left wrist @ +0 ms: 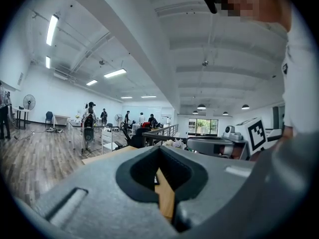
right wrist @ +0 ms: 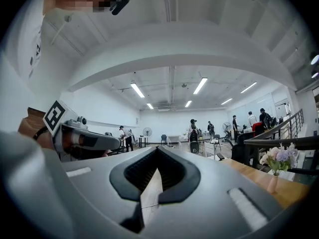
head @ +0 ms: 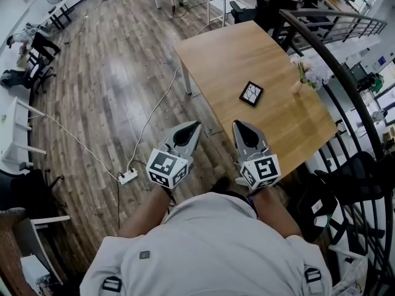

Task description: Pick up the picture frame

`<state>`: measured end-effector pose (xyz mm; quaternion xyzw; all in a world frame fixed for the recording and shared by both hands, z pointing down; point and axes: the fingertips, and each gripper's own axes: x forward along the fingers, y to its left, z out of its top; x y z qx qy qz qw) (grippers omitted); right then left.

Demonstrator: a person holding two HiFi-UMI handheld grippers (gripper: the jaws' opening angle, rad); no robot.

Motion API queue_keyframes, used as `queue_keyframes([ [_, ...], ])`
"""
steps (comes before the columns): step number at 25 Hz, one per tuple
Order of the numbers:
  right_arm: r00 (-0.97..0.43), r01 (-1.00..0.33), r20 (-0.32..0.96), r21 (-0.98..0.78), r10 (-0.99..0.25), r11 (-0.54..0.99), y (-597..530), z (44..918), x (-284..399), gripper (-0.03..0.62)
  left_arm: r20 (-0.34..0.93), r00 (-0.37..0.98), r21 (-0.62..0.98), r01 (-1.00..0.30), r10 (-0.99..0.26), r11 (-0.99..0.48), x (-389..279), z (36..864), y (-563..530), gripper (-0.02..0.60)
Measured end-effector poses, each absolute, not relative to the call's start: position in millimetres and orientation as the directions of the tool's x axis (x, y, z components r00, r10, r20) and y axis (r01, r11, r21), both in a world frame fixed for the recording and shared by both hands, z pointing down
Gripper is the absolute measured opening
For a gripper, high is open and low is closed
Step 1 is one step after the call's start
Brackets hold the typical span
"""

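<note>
Fingers (head: 188,133) closed and empty, picture frame (head: 251,94) on table (head: 247,48), flowers (head: 311,76) in vase (head: 297,87)

Bright, even white light fills the room; long ceiling strip lights (left wrist: 52,29) burn as blown-out bars in both gripper views; a far window (left wrist: 207,126) glows pale. From the head view the wooden floor (head: 117,60) carries a broad milky sheen; the table (head: 247,60) is evenly lit, and shadows are soft. Both gripper views are fisheye, with beams and walls bowing and the corners black; the left gripper (left wrist: 158,151) and right gripper (right wrist: 158,149) loom soft and out of focus up close; the distance is sharper.
</note>
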<state>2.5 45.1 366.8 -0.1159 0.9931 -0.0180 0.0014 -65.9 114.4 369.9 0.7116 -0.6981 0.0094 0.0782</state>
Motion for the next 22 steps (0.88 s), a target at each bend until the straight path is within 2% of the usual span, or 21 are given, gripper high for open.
queue_keyframes([
  [12, -0.955, -0.297, -0.004, -0.064, -0.298, 0.953, -49, 369, 31, 0.009, 0.137, 0.143, 0.1, -0.986, -0.98, -0.13, -38, 371, -3, 0.002],
  [22, -0.91, -0.413, 0.007, -0.062, -0.414, 0.908, -100, 365, 45, 0.009, 0.136, 0.276, 0.11, -0.959, -0.951, -0.262, -28, 369, -69, 0.002],
])
